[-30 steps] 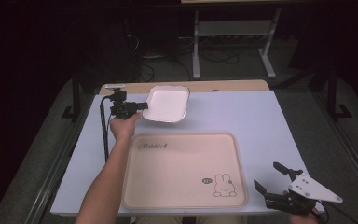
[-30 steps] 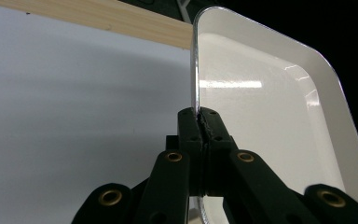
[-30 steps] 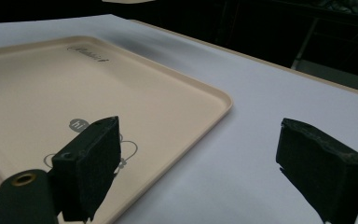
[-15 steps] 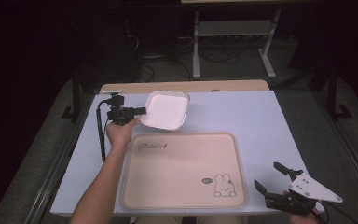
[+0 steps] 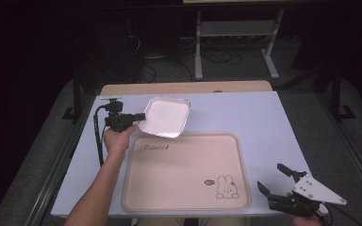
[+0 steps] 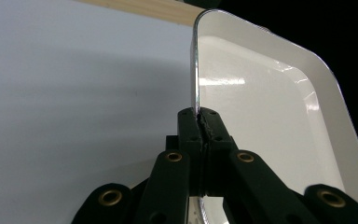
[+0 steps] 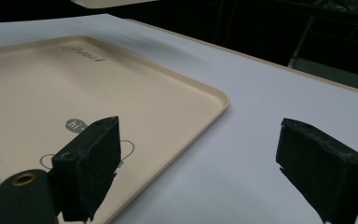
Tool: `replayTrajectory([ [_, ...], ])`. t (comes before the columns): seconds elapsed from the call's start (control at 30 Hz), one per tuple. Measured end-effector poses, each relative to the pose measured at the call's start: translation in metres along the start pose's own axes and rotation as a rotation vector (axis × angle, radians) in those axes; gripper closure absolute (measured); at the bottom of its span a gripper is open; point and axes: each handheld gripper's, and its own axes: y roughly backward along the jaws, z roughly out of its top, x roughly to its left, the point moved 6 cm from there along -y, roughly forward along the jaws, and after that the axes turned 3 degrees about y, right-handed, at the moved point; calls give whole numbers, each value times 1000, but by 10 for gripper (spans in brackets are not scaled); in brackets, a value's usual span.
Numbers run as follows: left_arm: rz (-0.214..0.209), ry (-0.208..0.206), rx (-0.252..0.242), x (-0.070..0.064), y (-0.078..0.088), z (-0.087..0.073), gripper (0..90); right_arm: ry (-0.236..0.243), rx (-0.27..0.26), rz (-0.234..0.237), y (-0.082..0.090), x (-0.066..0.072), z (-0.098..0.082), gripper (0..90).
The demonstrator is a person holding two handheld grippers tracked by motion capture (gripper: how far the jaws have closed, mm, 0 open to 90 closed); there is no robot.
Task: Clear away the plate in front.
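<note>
Jaws of the left gripper (image 6: 200,122) are pinched tight on the rim of a small white dish (image 6: 265,112), biting only its thin edge at lower centre of the left gripper view. In the high view that gripper (image 5: 139,118) sits left of centre, with the dish (image 5: 166,117) carried just above the table, tilted, its near edge overlapping the upper left corner of the beige tray (image 5: 184,174).

The step in hand looks like moving the dish onto the tray. With so narrow a bite on a smooth rim, the dish could swing or slip, so it would be wise to keep the wrist level, travel slowly toward the tray's open middle, and lower until the base rests flat before letting go. The near edge should clear the tray's raised lip rather than catch on it.

At lower right of the high view, the right gripper (image 5: 279,178) rests on the white table (image 5: 254,117) beside the tray's rabbit corner, its jaws spread wide around nothing (image 7: 200,158).
</note>
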Motion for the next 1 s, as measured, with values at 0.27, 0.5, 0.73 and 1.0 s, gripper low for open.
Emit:
replayTrajectory([
  [0.27, 3, 2, 17, 4, -3, -11, 889, 0, -1, -2, 0, 0, 0, 130],
  [0.5, -3, 3, 20, 5, -2, -18, 888, 0, 0, -3, 0, 0, 0, 129],
  [0.73, -10, -2, 18, 4, 2, -22, 889, 0, 1, -5, 0, 0, 0, 129],
  [1.0, -19, -5, 23, 1, 4, -29, 888, -2, 2, -7, 0, -1, 0, 130],
])
